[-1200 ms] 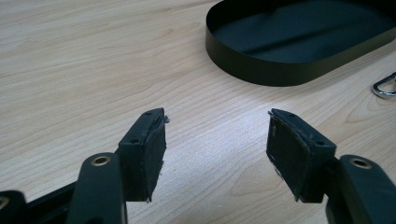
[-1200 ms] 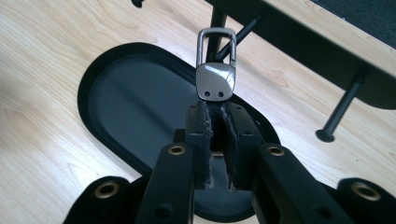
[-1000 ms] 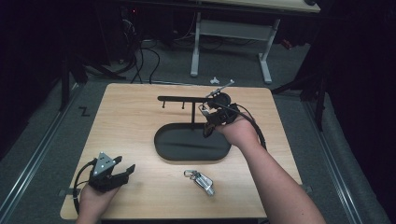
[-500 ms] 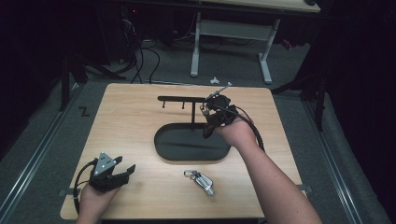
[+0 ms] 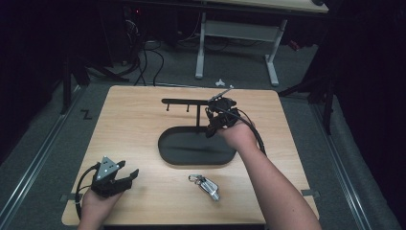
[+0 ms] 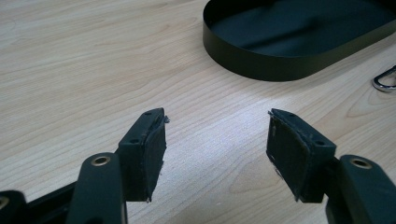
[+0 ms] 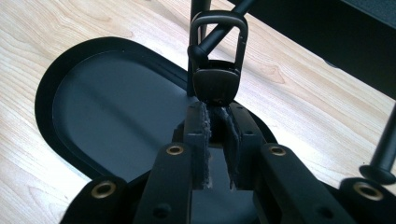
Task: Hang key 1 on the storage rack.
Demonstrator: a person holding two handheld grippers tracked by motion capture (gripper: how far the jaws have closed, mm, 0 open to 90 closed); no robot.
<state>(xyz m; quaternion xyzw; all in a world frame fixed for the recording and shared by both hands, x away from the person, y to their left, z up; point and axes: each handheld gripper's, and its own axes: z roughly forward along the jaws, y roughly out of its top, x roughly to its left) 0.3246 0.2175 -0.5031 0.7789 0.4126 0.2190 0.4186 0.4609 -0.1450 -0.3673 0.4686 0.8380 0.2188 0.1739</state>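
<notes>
A black snap clip (image 7: 218,51) hangs looped over a peg of the black hook stand (image 5: 186,101), and my right gripper (image 7: 217,109) is shut on the clip's lower end. From above, the right gripper (image 5: 213,120) is at the right end of the stand's bar, over the black oval tray (image 5: 165,143). My left gripper (image 5: 129,173) rests near the table's front left corner. Its jaws stand open with bare wood between them (image 6: 217,135).
A silver snap clip (image 5: 206,184) lies on the wooden table in front of the tray, and its ring (image 6: 385,81) is at the right edge of the left gripper view. The tray's wall (image 6: 280,70) lies ahead of the left gripper. The stand's post rises from the tray (image 7: 93,107).
My right gripper has sunk a little at the stand's right end with the black clip still in it. The left gripper has not moved.
</notes>
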